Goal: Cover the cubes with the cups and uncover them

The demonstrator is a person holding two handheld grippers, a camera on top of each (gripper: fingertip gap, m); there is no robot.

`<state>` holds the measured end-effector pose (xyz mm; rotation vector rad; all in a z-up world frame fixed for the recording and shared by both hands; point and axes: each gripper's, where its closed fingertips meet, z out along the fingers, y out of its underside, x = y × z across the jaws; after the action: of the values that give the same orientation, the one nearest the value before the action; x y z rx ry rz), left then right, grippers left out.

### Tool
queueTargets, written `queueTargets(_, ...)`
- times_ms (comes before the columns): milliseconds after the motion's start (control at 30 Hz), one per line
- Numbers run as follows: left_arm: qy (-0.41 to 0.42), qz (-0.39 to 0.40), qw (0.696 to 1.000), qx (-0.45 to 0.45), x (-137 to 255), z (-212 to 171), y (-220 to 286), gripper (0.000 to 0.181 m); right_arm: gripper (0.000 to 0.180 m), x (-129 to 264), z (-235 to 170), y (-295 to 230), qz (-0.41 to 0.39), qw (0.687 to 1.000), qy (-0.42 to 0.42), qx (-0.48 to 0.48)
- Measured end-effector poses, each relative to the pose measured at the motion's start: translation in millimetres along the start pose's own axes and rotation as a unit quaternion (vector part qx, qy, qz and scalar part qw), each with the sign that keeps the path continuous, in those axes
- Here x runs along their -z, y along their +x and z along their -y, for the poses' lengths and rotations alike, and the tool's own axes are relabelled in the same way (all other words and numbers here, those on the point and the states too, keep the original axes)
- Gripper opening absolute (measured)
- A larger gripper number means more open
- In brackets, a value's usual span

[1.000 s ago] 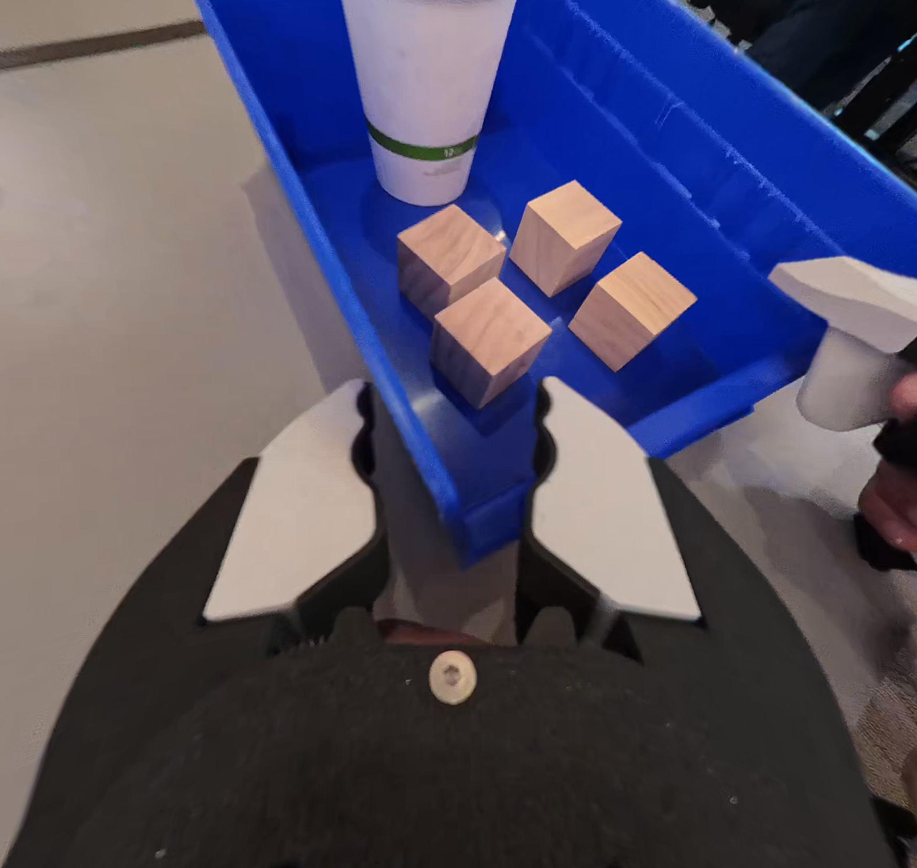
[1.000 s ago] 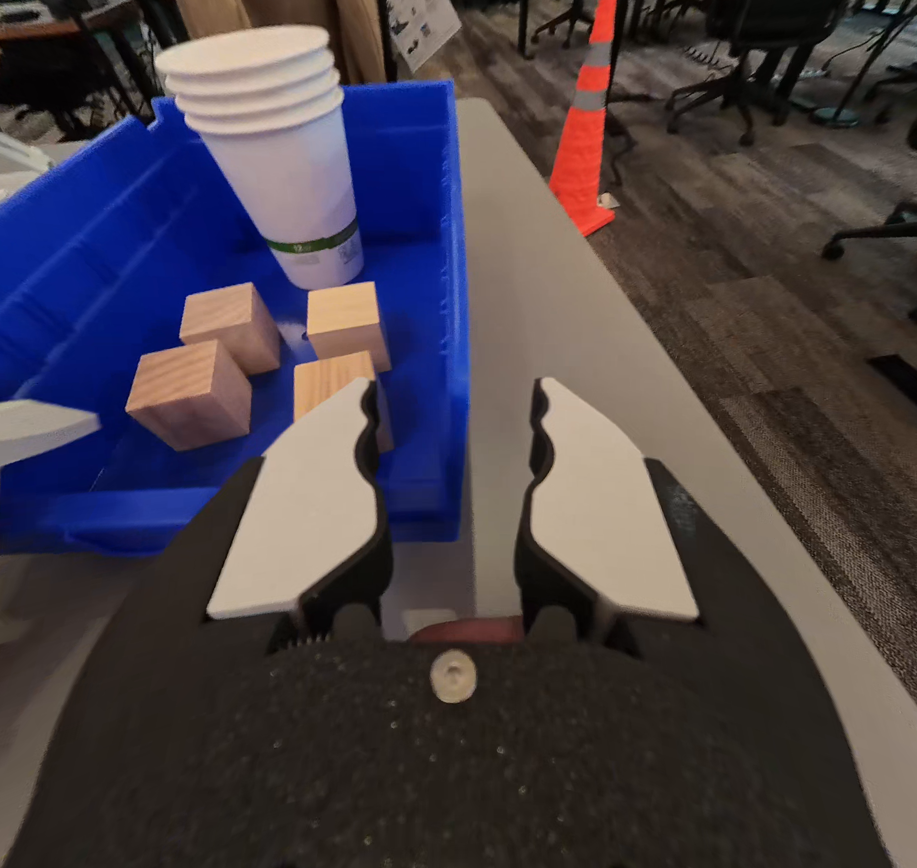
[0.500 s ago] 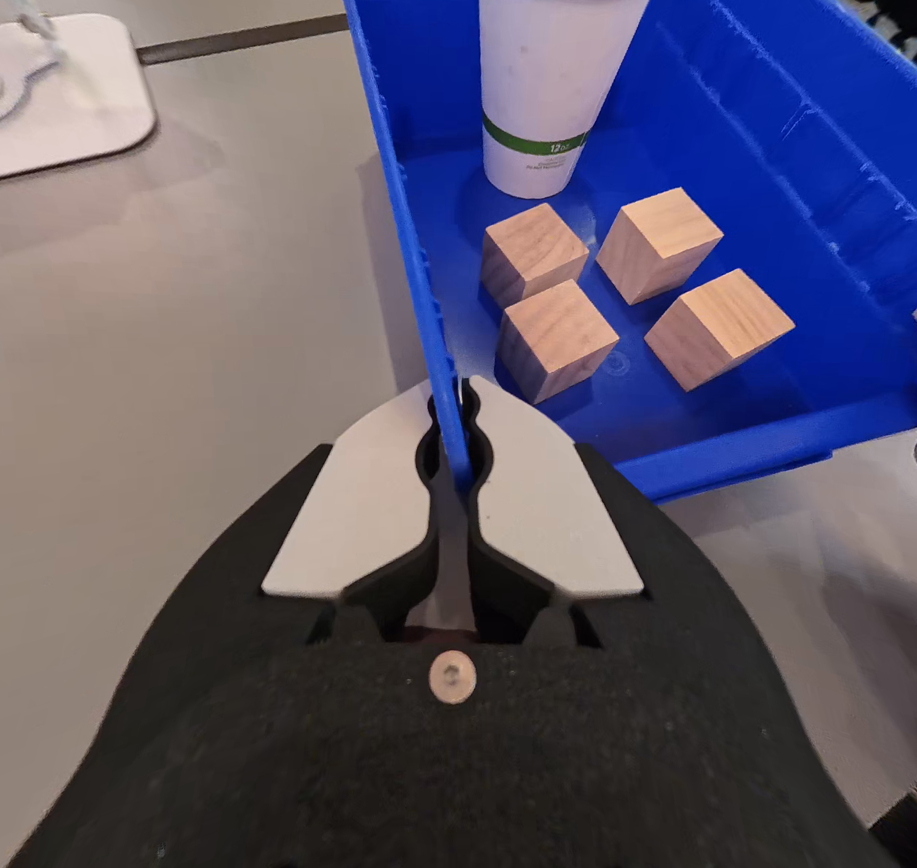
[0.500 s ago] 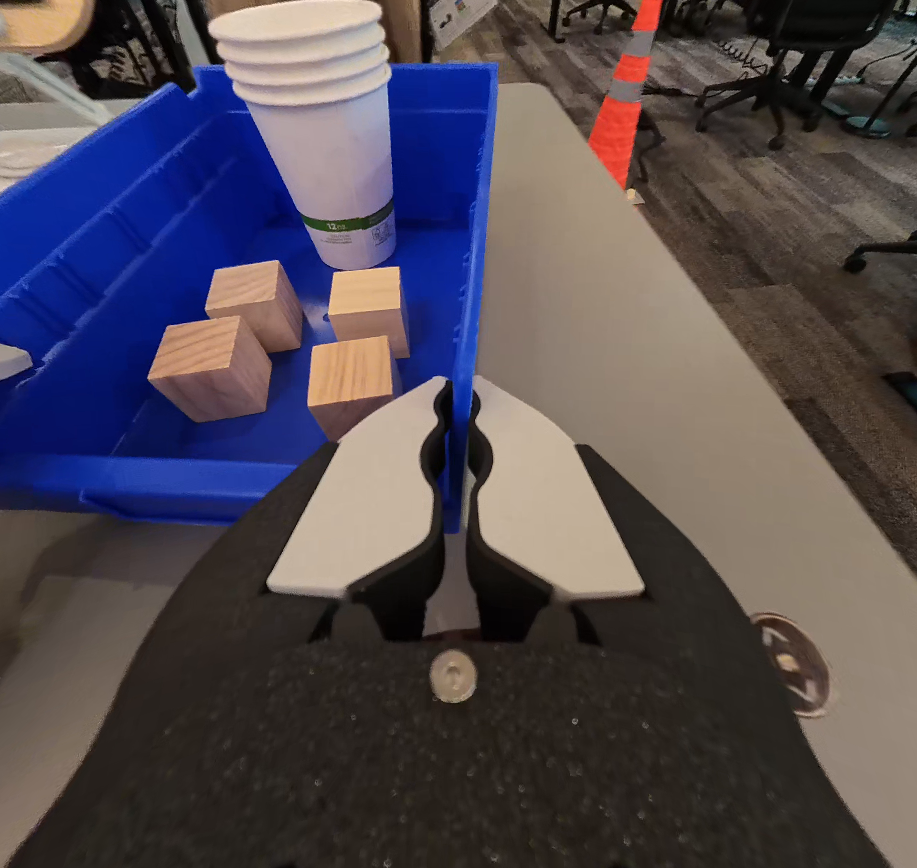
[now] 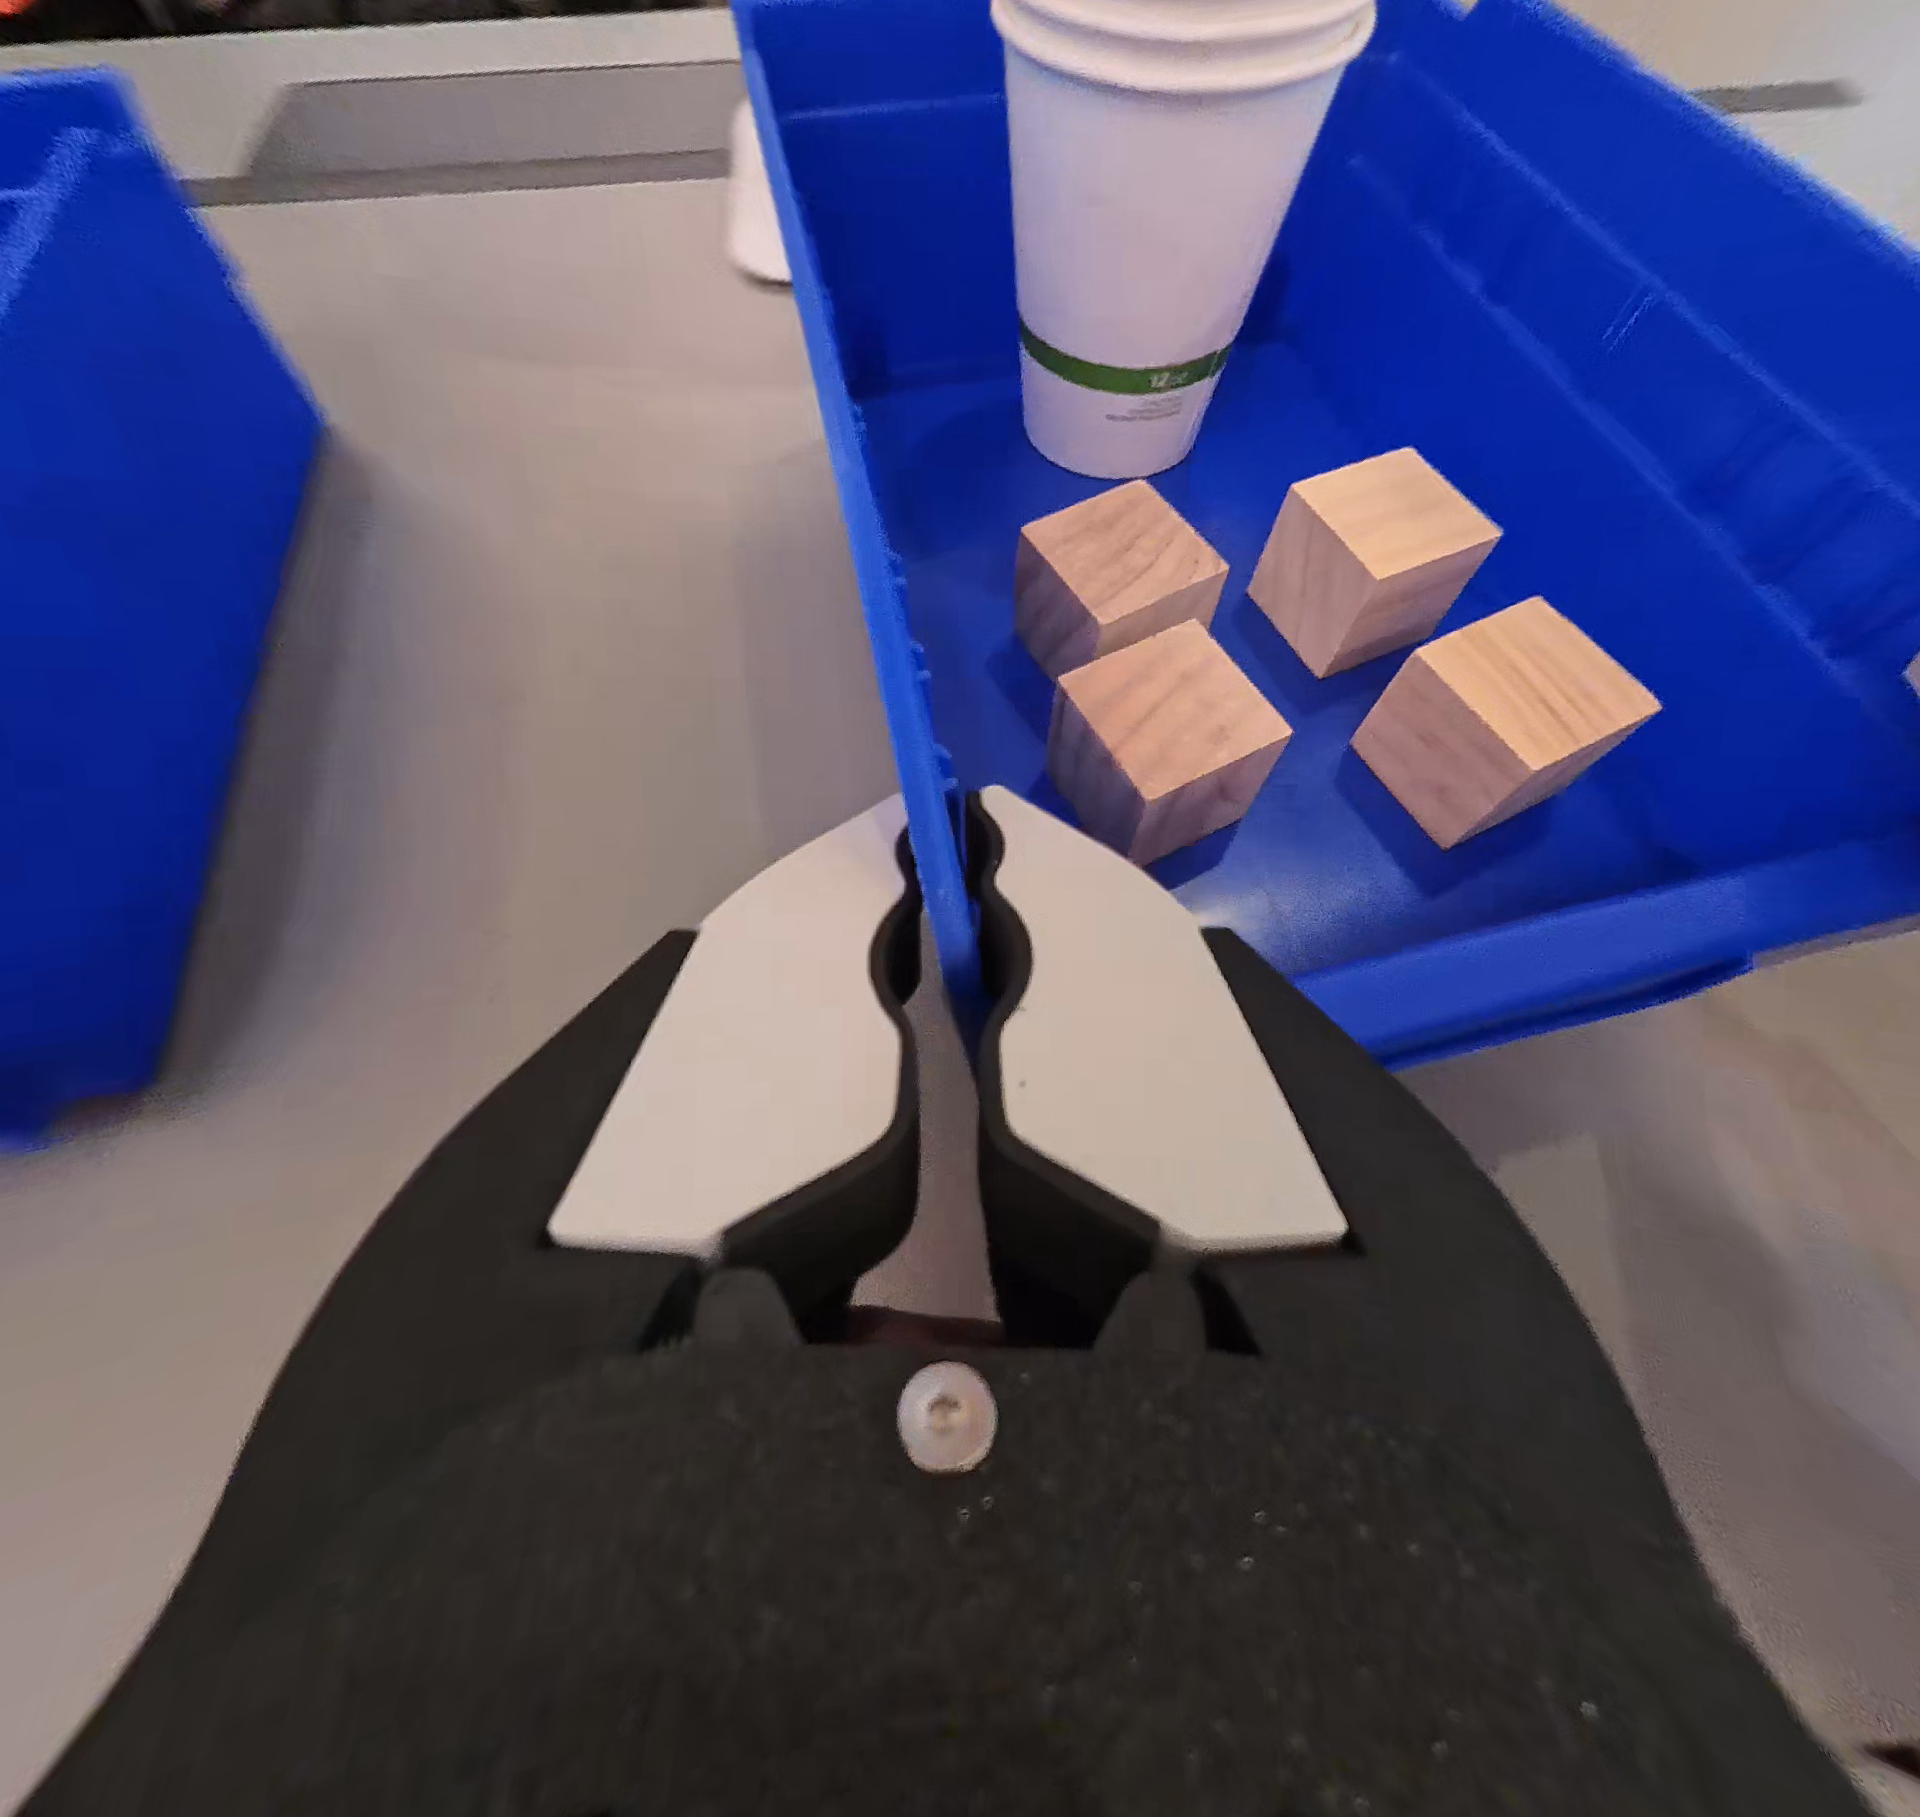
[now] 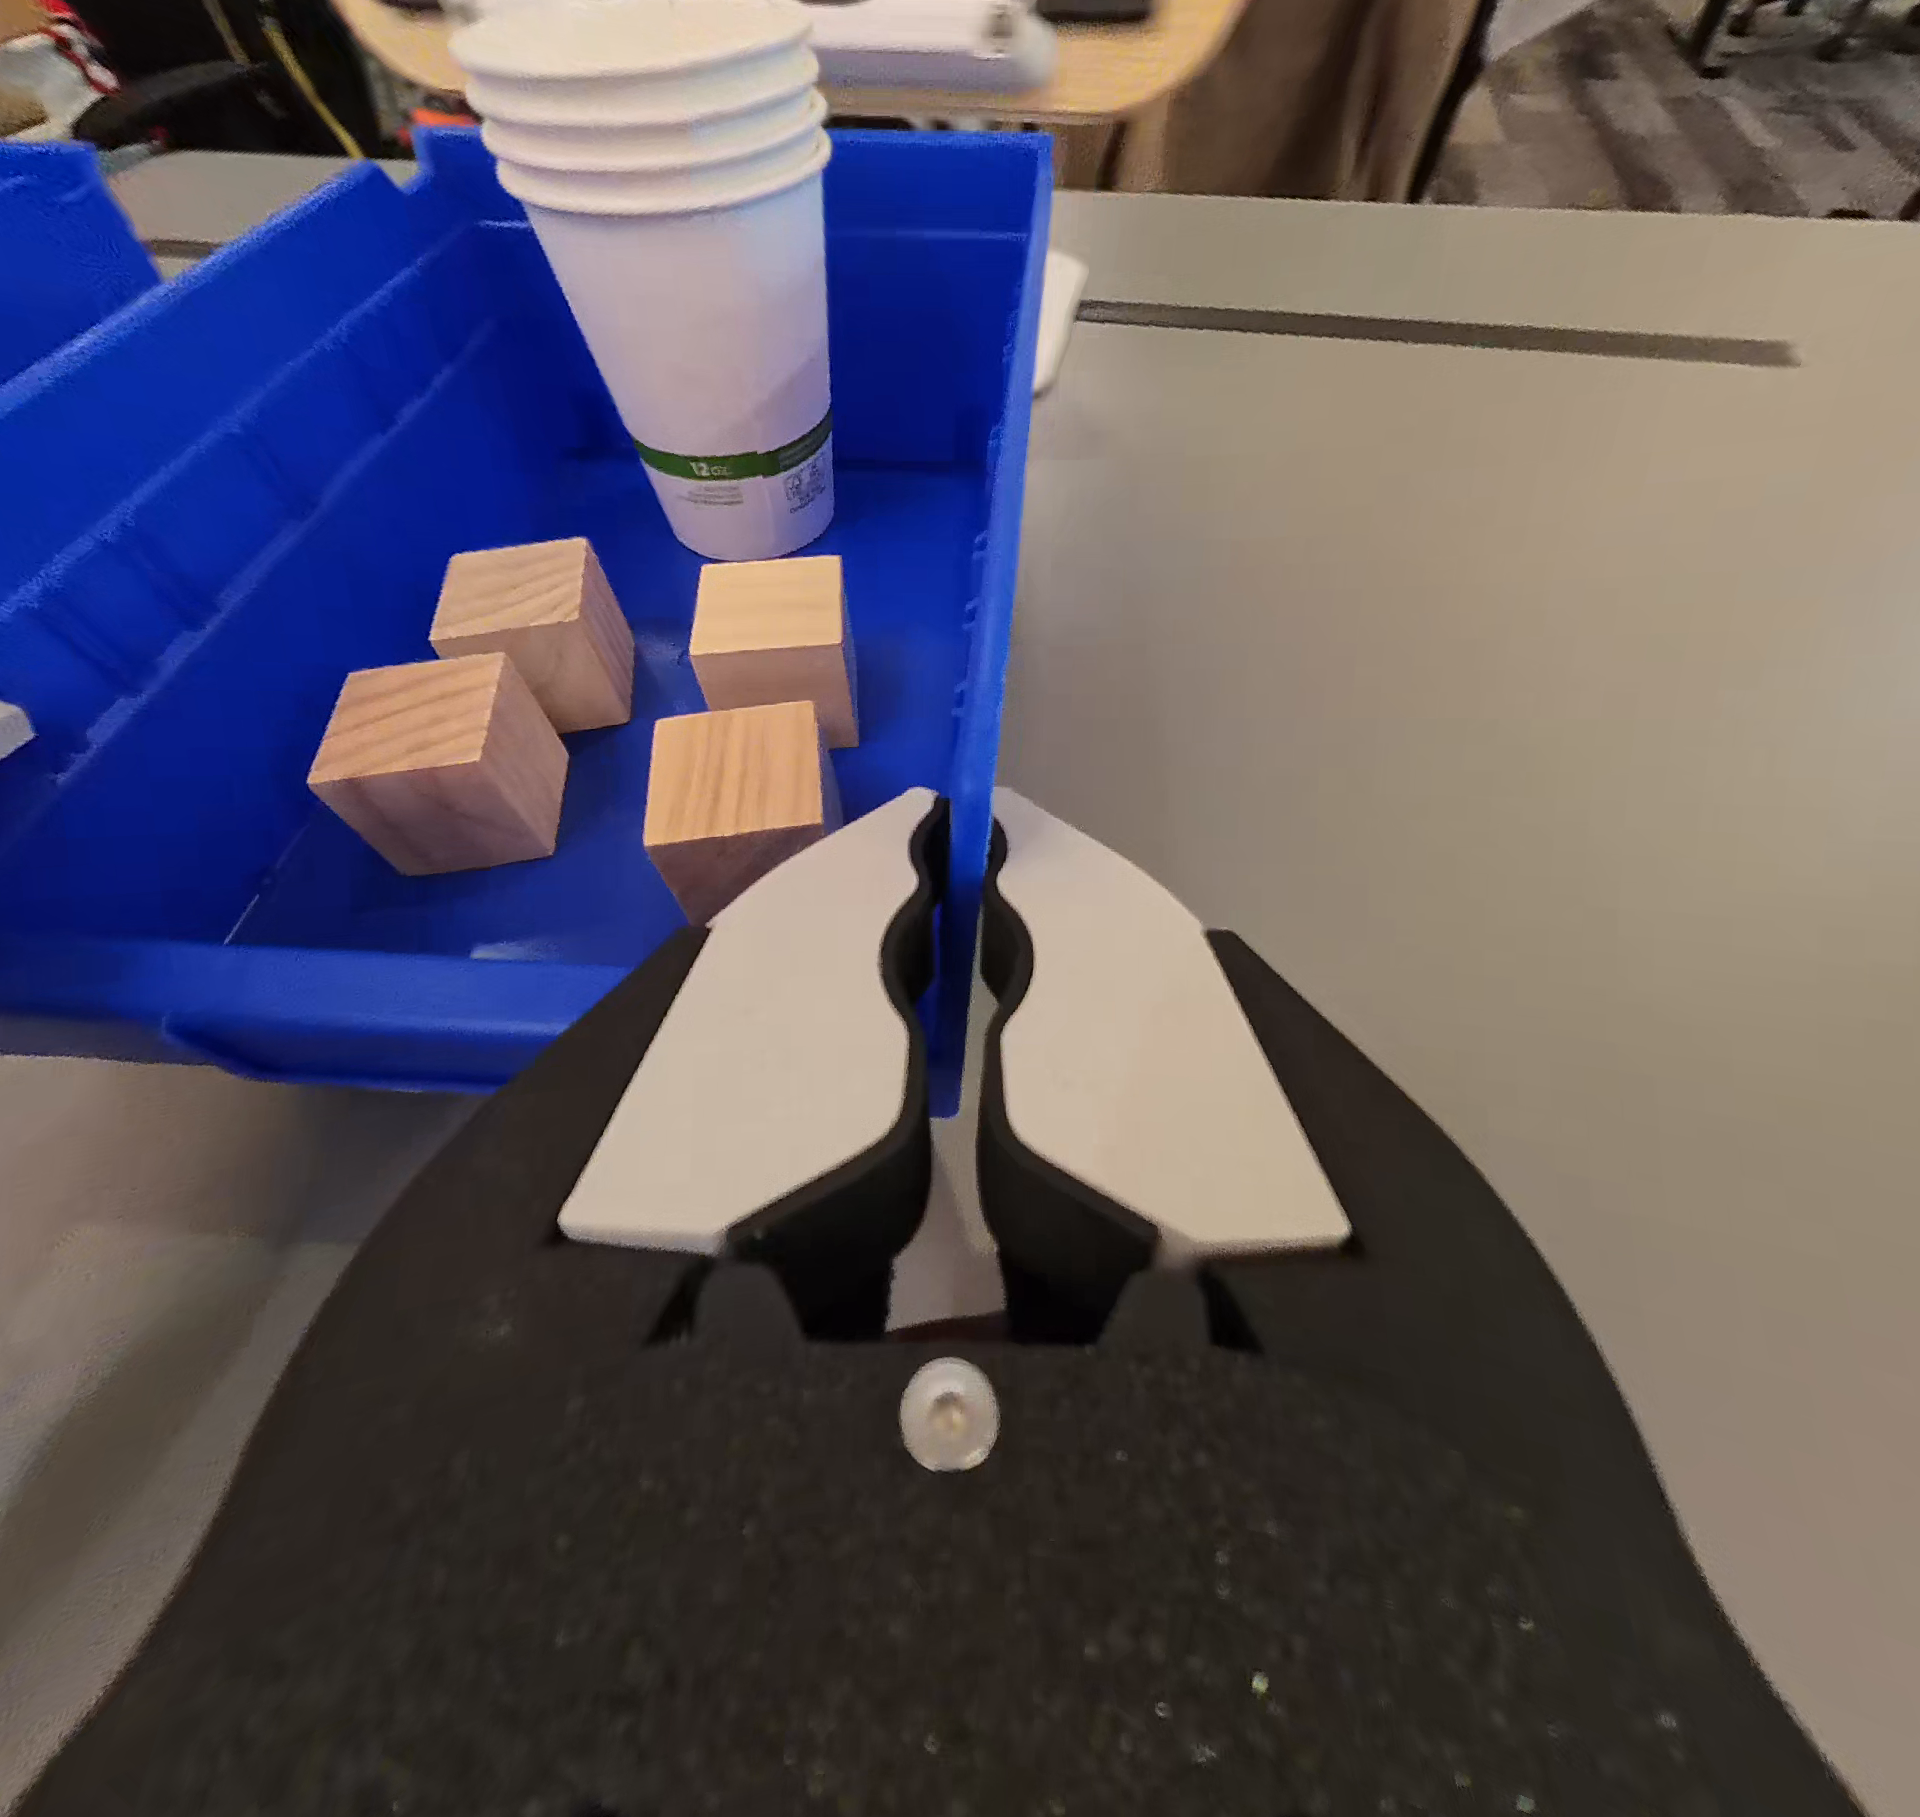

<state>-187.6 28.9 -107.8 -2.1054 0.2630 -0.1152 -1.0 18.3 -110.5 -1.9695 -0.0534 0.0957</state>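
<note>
A: So, what sits inside the open blue plastic bin point(image 5: 1621, 333)?

B: Four light wooden cubes point(image 5: 1164, 728) lie on its floor in a loose cluster, all uncovered. Behind them stands an upright nested stack of white paper cups point(image 5: 1153, 209), mouths up, close to the bin's far end. In the right wrist view the cubes point(image 6: 727, 811) and the stack point(image 6: 696, 313) show again in the same bin point(image 6: 312, 396).

A: Any writing?

B: The outermost cup carries a green band point(image 6: 738, 463) near its base with small print on and below it. I leave the wording out.

A: And the grippers?

B: The left gripper point(image 5: 940, 822) has its white fingers point(image 5: 790, 1040) pinched onto the bin's left side wall, near the front corner. The right gripper point(image 6: 966, 811) has its fingers point(image 6: 1132, 1040) clamped on the right side wall in the same way. Neither touches a cup or a cube.

A: What else is around?

B: The bin rests on a grey desk point(image 6: 1455, 728). A second blue bin point(image 5: 114, 572) stands to the left, apart from the first; I cannot tell what it holds. Beyond the desk, a light wooden rounded panel point(image 6: 1195, 22) with white sheets on it is blurred.
</note>
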Motion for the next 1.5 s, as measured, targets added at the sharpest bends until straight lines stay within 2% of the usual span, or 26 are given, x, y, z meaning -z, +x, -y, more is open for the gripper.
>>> queueTargets(200, -0.010, 0.058, 0.998, 0.025, 11.1, -20.4, -87.6, 0.005, 0.003, -34.7, 1.9, -85.0, 0.058, 0.998, -0.013, 0.032)
queueTargets(300, -0.005, 0.074, 0.997, 0.007, 7.0, -30.5, -109.1, 0.006, 0.004, -43.7, -8.4, -102.6, 0.077, 0.996, -0.028, 0.043)
queueTargets(367, 0.019, 0.045, 0.999, 0.002, 8.0, -30.9, -111.1, 0.010, 0.008, -42.8, -11.8, -104.6, 0.095, 0.994, -0.020, 0.041)
queueTargets(433, 0.042, 0.019, 0.999, 0.010, 23.9, -31.3, -113.9, 0.033, 0.034, -33.5, -11.6, -96.6, 0.102, 0.994, -0.011, 0.048)
queueTargets(467, 0.059, 0.002, 0.998, 0.012, 38.2, -30.3, -115.7, 0.042, 0.038, -24.9, -11.2, -91.5, 0.113, 0.993, -0.002, 0.047)
queueTargets(600, 0.157, -0.005, 0.986, 0.047, 102.8, -25.7, -158.9, 0.045, 0.034, 25.3, -12.8, -77.8, 0.203, 0.977, 0.059, 0.029)
queueTargets(700, 0.193, 0.022, 0.978, 0.076, 124.0, -24.2, -213.8, 0.049, 0.028, 60.2, -17.8, -64.7, 0.244, 0.964, 0.108, 0.019)
queueTargets(800, 0.178, 0.080, 0.976, 0.097, 117.1, -20.8, -279.0, 0.050, 0.019, 86.9, -3.5, -51.0, 0.261, 0.950, 0.170, -0.016)
queueTargets(933, 0.131, 0.170, 0.972, 0.098, 92.2, -21.2, -361.0, 0.053, 0.018, 88.5, 5.5, -46.1, 0.269, 0.946, 0.176, -0.036)
queueTargets(1133, 0.056, 0.160, 0.974, 0.151, 37.7, -39.3, -412.3, 0.067, 0.018, 73.0, -12.7, -53.9, 0.295, 0.944, 0.126, -0.072)
queueTargets(1267, 0.041, 0.117, 0.980, 0.158, 8.0, -40.4, -412.2, 0.070, 0.017, 71.3, -14.5, -58.2, 0.302, 0.943, 0.118, -0.072)
queueTargets(1367, 0.042, 0.097, 0.981, 0.163, -2.2, -33.9, -410.0, 0.056, 0.017, 69.9, -15.0, -58.9, 0.305, 0.942, 0.113, -0.078)
queueTargets(1400, 0.043, 0.097, 0.982, 0.158, -3.3, -31.3, -410.1, 0.042, 0.017, 69.5, -15.0, -58.8, 0.307, 0.942, 0.112, -0.082)
queueTargets(1433, 0.043, 0.095, 0.982, 0.158, -3.9, -29.2, -409.3, 0.017, 0.017, 68.9, -15.0, -58.5, 0.309, 0.941, 0.110, -0.087)
queueTargets(1500, 0.032, 0.080, 0.981, 0.176, -4.2, -29.5, -405.5, 0.010, 0.016, 68.3, -15.2, -58.4, 0.313, 0.939, 0.107, -0.096)
